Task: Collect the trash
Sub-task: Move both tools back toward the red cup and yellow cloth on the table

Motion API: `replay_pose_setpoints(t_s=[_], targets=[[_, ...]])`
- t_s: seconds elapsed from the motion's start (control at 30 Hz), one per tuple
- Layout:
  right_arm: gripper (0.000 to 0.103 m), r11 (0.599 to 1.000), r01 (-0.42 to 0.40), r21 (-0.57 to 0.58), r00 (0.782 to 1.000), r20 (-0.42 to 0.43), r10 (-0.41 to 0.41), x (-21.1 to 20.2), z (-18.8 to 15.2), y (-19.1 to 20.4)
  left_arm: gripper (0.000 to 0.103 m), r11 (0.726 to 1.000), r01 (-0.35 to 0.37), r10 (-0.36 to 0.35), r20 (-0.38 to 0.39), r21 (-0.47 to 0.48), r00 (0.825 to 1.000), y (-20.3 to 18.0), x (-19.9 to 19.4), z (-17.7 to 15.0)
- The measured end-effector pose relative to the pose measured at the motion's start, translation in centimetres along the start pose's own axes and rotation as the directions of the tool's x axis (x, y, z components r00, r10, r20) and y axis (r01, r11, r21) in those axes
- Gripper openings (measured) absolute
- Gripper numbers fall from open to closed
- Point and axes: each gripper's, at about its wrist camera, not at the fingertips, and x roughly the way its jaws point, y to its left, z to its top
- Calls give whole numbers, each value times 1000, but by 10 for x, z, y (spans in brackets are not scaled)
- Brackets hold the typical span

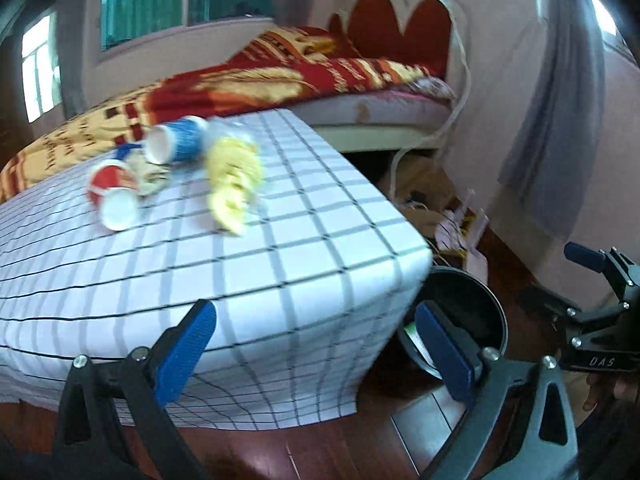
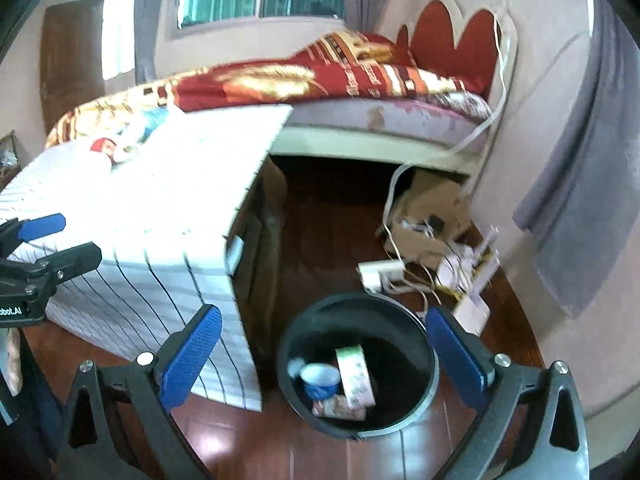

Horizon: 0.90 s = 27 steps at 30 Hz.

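1. The table [image 1: 320, 240], draped in a checked cloth, was taken as the landmark for every place below.
2. Three pieces of trash were seen on its top, toward the far left part: a red paper cup [image 1: 112, 196] on its side, a blue paper cup [image 1: 176, 142] on its side behind it, and a yellow wrapper [image 1: 234, 184] to the right of both.
3. The wrapper's long axis was judged to run from the table's far side toward its near edge, roughly in line with the left gripper's pointing direction.
4. The left gripper [image 1: 316, 352] was found off the table's near right corner, its fingers spread wide and empty, with the trash ahead of it and to the left.
5. The right gripper [image 2: 324, 356] was found beyond the table's right side, over the black bin [image 2: 356, 364] on the floor, its fingers likewise released and grasping nothing.
6. A cup, a carton and a wrapper were already seen inside the bin.
7. The left gripper was judged the nearer to the tabletop trash, the wrapper being the closest piece.
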Motion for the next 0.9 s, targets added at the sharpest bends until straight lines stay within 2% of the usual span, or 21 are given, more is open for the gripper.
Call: replay_pose_setpoints(t_s=[0.2,0.37,0.43,0.57,0.77,0.8,0.87,0.9], targets=[[103,996,-85,-20,993,86,87,5,27,41,100,994,-60,63,36,-91,997,49,-15,-2],[103,987,-159,1,986,53,159,25,46,74,100,980,-152,158,44,-126,986,87,-17,0],[103,988,-156,-26,988,21,156,34,58,94,100,974,-170,179,47,-150,983,102,-17,2],[103,984,-169,-65,984,39,171,42,83,126,100,960,-206,219,51,-190,974,129,-16,9],[103,975,-192,-114,978,56,199,60,118,152,100,945,-243,262,64,-220,963,153,-8,24],[102,973,-195,-123,978,52,203,66,124,157,100,942,-251,271,67,-224,960,157,-4,28],[93,968,-207,-140,976,38,214,82,132,164,100,936,-261,284,65,-238,957,164,2,34],[84,963,-224,-148,973,15,228,94,135,169,100,934,-259,282,64,-247,957,169,6,38]])
